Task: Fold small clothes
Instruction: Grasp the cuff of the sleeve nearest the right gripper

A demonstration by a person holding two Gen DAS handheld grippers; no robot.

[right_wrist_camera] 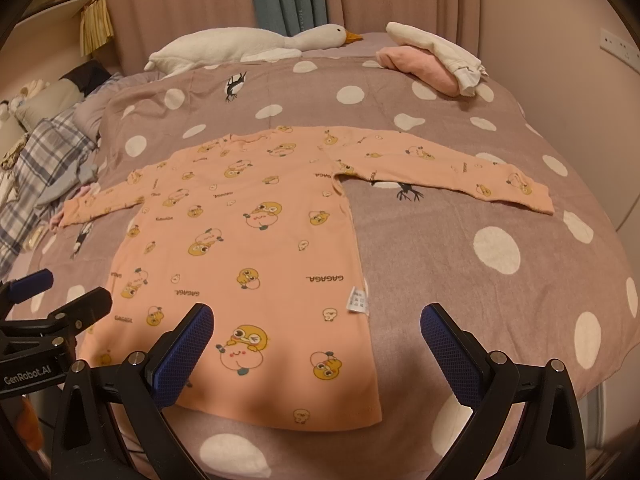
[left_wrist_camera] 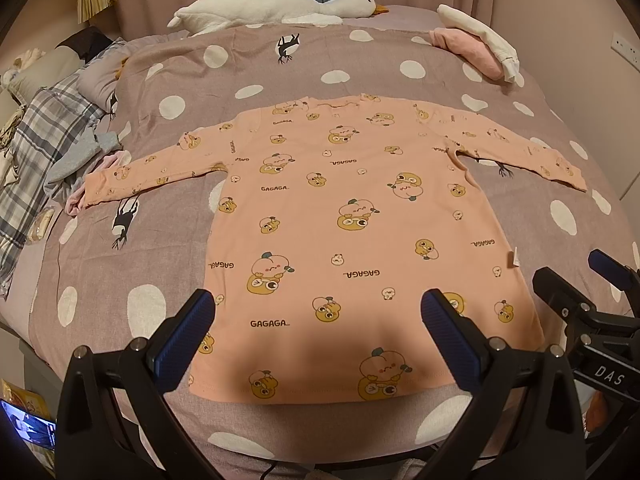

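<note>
A peach long-sleeved child's top with a cartoon print [left_wrist_camera: 344,216] lies flat on the mauve polka-dot bedspread [left_wrist_camera: 168,92], sleeves spread wide, evidently laid out for folding. The left gripper [left_wrist_camera: 318,308] and the right gripper [right_wrist_camera: 316,320] hang over its hem, both spread wide and empty.

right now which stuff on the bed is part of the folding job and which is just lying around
Job: peach long-sleeved shirt, left gripper, right gripper.

Lying about: plush goose, folded pink and white clothes, plaid cloth, polka-dot blanket.
</note>
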